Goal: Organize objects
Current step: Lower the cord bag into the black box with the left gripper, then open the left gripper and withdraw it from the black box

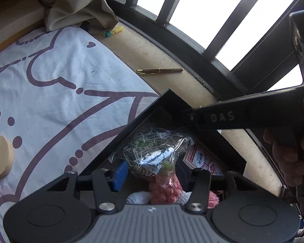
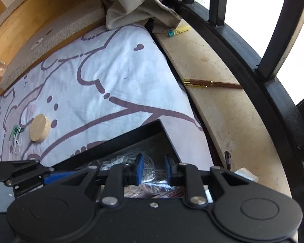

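An open black box (image 1: 131, 122) (image 2: 131, 134) sits on the patterned sheet by the window sill. In the left wrist view my left gripper (image 1: 151, 174) hangs over it, pads against a clear plastic bag of coiled cords (image 1: 150, 151). Pink crochet (image 1: 166, 192) lies below the bag and a red card pack (image 1: 202, 160) beside it. My right gripper (image 2: 154, 168) is inside the box above the bag (image 2: 152, 182), pads close together with nothing clearly held. From the left wrist view it crosses the box's far corner as a black arm (image 1: 233, 117).
A wooden disc (image 2: 39, 128) (image 1: 0, 156) and a green clip with white cord (image 2: 16, 134) lie on the sheet (image 1: 60, 70). On the marble sill (image 2: 233, 111) are a brown pen (image 2: 212, 83) (image 1: 160, 71) and a yellow highlighter (image 2: 178, 30). Window bars and a beige curtain (image 1: 75, 2) stand behind.
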